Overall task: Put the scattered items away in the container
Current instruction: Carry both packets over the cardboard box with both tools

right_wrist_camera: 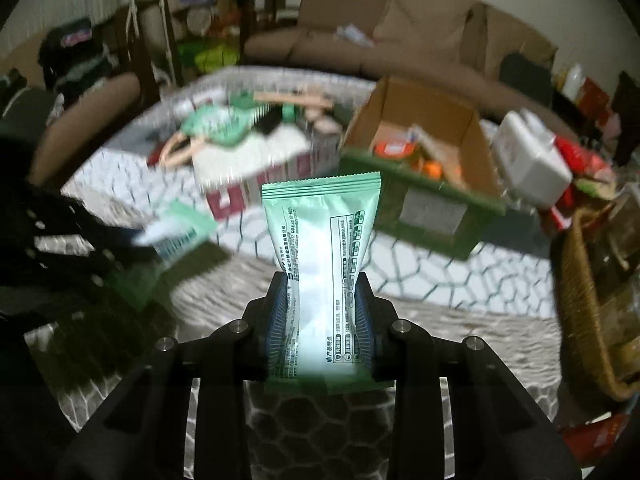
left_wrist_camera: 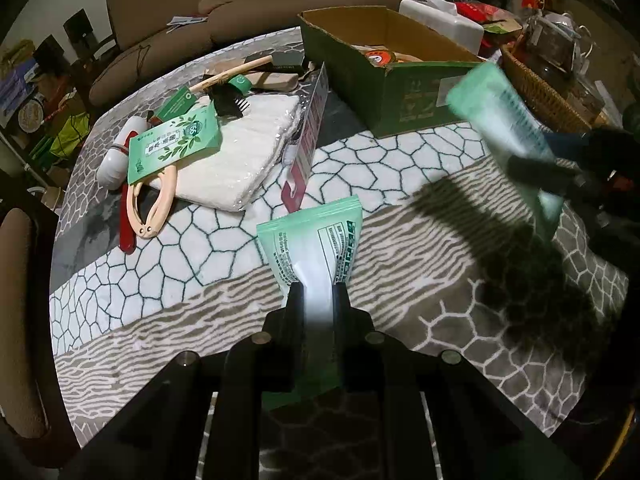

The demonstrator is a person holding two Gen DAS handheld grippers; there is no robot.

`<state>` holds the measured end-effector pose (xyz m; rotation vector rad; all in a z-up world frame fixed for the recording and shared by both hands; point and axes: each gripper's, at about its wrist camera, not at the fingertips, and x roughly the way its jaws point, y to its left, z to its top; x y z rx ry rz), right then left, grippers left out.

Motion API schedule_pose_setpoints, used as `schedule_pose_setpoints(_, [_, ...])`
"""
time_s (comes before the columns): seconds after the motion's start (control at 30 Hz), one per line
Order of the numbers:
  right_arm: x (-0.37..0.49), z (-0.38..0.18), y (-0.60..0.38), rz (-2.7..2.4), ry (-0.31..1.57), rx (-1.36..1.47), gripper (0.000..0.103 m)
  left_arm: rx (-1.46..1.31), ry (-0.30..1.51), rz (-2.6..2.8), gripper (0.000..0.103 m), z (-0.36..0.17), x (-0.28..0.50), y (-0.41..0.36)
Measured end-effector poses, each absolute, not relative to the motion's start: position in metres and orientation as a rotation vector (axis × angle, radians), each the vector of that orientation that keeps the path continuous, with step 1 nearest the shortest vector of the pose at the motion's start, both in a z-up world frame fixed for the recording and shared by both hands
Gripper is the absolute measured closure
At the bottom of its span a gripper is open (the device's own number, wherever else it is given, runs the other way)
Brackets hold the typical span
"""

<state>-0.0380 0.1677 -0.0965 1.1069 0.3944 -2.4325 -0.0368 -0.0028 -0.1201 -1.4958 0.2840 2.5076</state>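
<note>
My left gripper (left_wrist_camera: 318, 288) is shut on a green and white sachet (left_wrist_camera: 316, 236) that sticks out forward, above the patterned tablecloth. My right gripper (right_wrist_camera: 322, 280) is shut on a second green sachet (right_wrist_camera: 324, 220), pinched at its middle and held above the table. From the left wrist view that sachet (left_wrist_camera: 504, 108) and the right gripper (left_wrist_camera: 534, 170) are blurred at the right, close to the box. The container is a green cardboard box (left_wrist_camera: 400, 92), open at the top, with a few items inside; it also shows in the right wrist view (right_wrist_camera: 424, 204).
A white folded pack (left_wrist_camera: 244, 148) lies left of the box with a green tea carton (left_wrist_camera: 176, 144), a beige clip (left_wrist_camera: 152, 208), a brush and a red-and-white strip around it. A wicker basket (left_wrist_camera: 540, 92) and a white tissue box (left_wrist_camera: 444, 20) stand at the right. A brown sofa is behind.
</note>
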Motion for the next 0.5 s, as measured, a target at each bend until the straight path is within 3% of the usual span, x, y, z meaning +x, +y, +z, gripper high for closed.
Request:
schedule_pose_setpoints(0.27, [-0.03, -0.078, 0.176, -2.503, 0.348, 1.012, 0.073, -1.335, 0.06, 2.571, 0.089, -0.092, -0.039, 0.002])
schedule_pose_setpoints(0.5, [-0.036, -0.058, 0.177, -2.56, 0.283, 0.946, 0.074, -1.152, 0.034, 2.727, 0.089, -0.054, -0.048, 0.009])
